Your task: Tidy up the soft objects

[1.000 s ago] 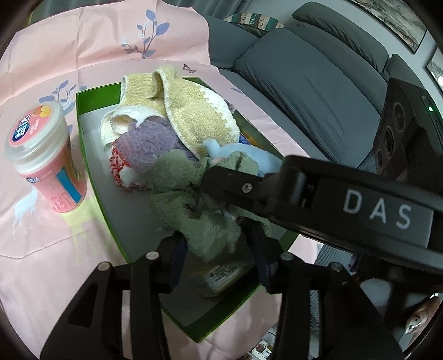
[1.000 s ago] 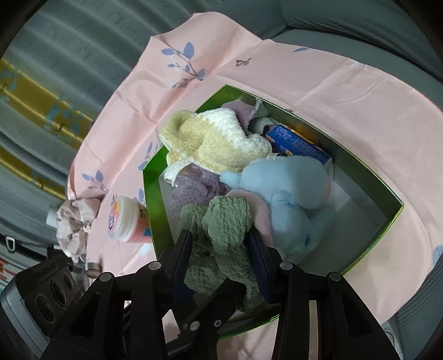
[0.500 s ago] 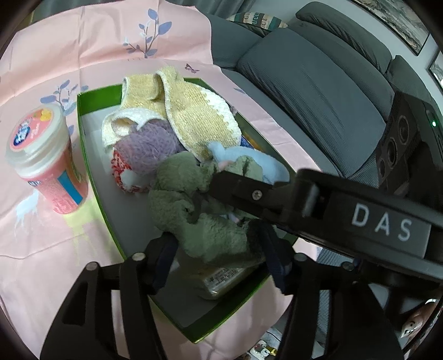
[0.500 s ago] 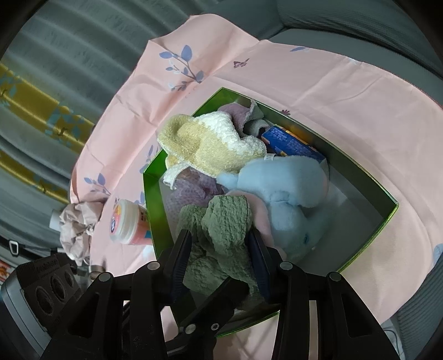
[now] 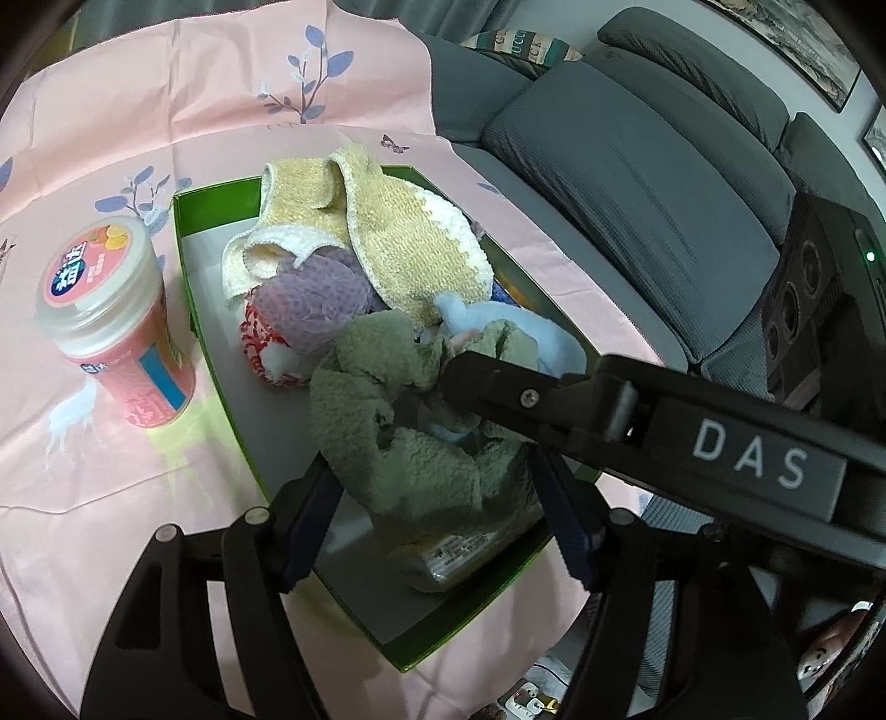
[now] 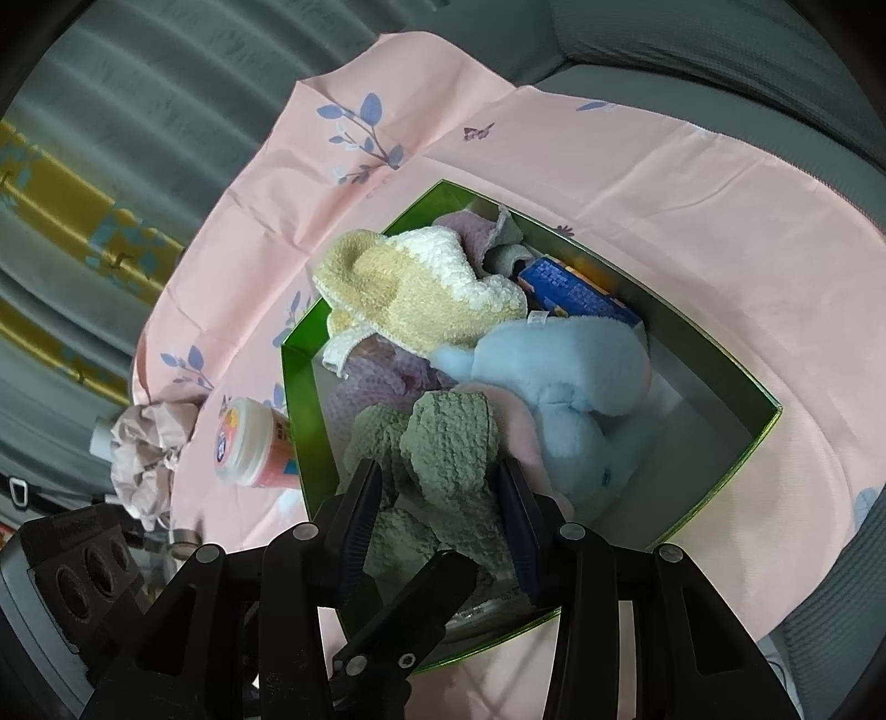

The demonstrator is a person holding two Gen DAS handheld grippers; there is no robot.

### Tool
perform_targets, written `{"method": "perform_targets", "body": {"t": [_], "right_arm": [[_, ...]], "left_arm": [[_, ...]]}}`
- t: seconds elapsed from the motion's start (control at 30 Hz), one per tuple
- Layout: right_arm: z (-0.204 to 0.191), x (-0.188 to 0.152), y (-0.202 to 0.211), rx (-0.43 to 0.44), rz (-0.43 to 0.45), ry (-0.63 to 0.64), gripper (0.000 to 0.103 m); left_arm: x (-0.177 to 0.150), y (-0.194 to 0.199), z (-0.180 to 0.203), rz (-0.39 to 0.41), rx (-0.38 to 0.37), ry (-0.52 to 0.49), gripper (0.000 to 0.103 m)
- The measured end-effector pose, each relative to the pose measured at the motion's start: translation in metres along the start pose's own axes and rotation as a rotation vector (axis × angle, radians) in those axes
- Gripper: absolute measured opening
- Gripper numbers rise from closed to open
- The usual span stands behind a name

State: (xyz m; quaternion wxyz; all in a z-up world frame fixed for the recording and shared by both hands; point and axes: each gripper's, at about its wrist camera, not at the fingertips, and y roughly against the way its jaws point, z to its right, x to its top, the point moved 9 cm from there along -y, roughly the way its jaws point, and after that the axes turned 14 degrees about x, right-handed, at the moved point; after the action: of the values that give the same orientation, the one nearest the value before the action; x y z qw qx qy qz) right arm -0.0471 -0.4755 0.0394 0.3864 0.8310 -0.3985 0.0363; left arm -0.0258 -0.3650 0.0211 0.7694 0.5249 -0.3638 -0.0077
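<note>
Left fingers [image 5: 310,493] opening wider beside green towel [image 5: 415,443].

Grey ribbed sofa [image 5: 637,183], framed pictures [image 5: 814,50] on wall, grey and yellow curtains [image 6: 83,183]

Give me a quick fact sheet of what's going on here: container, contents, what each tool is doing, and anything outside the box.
container: green box on pink cloth
contents: green towel, blue plush, yellow cloth, purple cloth
left tool: jaws opening around green towel
right tool: shut on green towel
outside: pink cup beside box
</note>
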Motion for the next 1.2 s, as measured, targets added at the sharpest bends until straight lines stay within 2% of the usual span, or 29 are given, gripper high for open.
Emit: {"method": "perform_targets", "body": {"t": [0.13, 0.47, 0.63, 0.73, 0.77, 1.2], "right_arm": [[-0.002, 0.0, 0.001, 0.001, 0.005, 0.005, 0.05], [-0.015, 0.002, 0.013, -0.025, 0.051, 0.047, 0.063], [-0.022, 0.003, 0.019, -0.033, 0.075, 0.064, 0.067], [-0.028, 0.003, 0.023, -0.035, 0.09, 0.083, 0.07], [-0.029, 0.003, 0.024, -0.032, 0.095, 0.086, 0.072], [-0.056, -0.001, 0.034, -0.02, 0.139, 0.153, 0.082]], "left_arm": [[0.001, 0.008, -0.003, 0.012, -0.005, 0.007, 0.08], [0.003, 0.025, -0.003, 0.054, 0.004, 0.006, 0.082], [0.005, 0.038, -0.009, 0.102, 0.028, 0.009, 0.089], [0.005, 0.044, -0.011, 0.118, 0.038, 0.013, 0.095], [0.006, 0.047, -0.012, 0.123, 0.035, 0.014, 0.102], [0.006, 0.076, -0.021, 0.181, 0.092, 0.003, 0.102]]}}
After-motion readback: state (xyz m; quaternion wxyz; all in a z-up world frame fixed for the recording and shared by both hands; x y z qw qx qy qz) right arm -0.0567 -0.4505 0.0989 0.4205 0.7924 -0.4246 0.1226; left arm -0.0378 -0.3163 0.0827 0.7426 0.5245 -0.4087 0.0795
